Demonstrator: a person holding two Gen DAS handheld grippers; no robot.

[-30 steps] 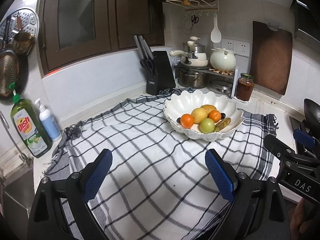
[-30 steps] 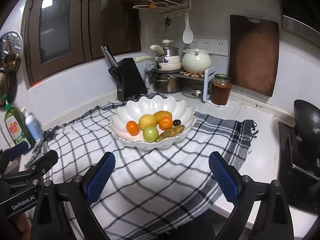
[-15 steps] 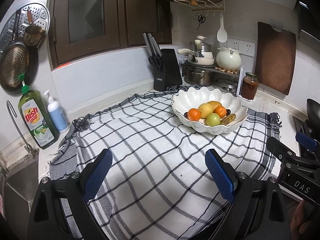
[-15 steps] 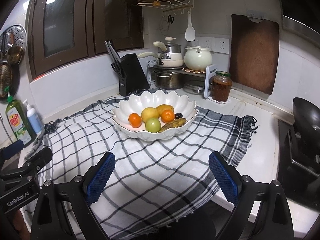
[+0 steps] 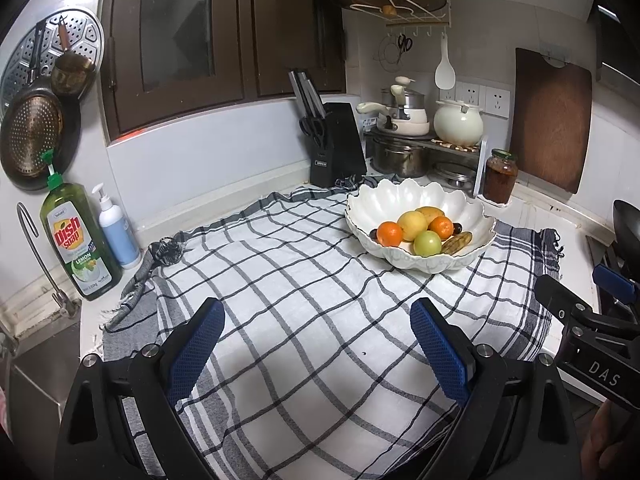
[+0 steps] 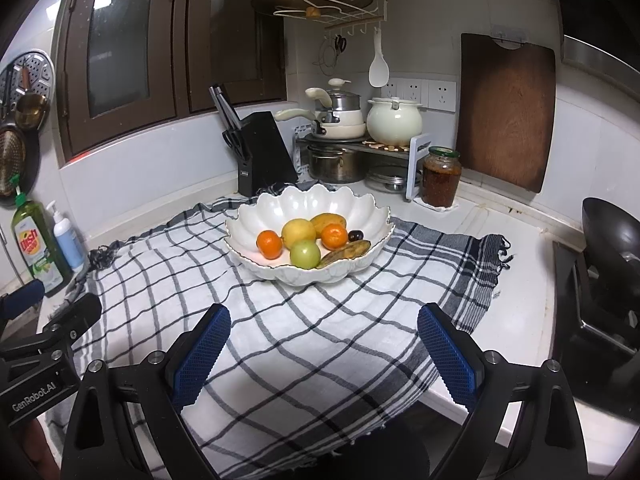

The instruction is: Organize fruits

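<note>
Both tools are held above the near edge of the checked cloth [image 6: 304, 344], which covers the countertop [image 6: 516, 280]. The left gripper [image 5: 316, 344] has its fingers wide apart and holds nothing; the right gripper [image 6: 324, 348] is likewise spread and empty.

The scalloped white bowl [image 6: 360, 216] stands on the cloth toward its far edge, nearer the far right corner. Inside it, packed close together: two oranges [image 6: 269, 244], a yellow fruit [image 6: 298, 232], a green fruit [image 6: 305, 254], a brownish fruit [image 6: 329, 222] behind, a small dark fruit [image 6: 355, 235] and a spotted banana [image 6: 347, 252] lying against the near right wall.

Risks, as judged from this layout:
- Fruits touch one another — closing on one may push a neighbour, and a round fruit could roll over the low rim.
- The bowl rests on loose cloth; a sideways push may slide it toward the jar [image 6: 441, 178]
- The banana looks overripe — firm clamping may crush it
</note>
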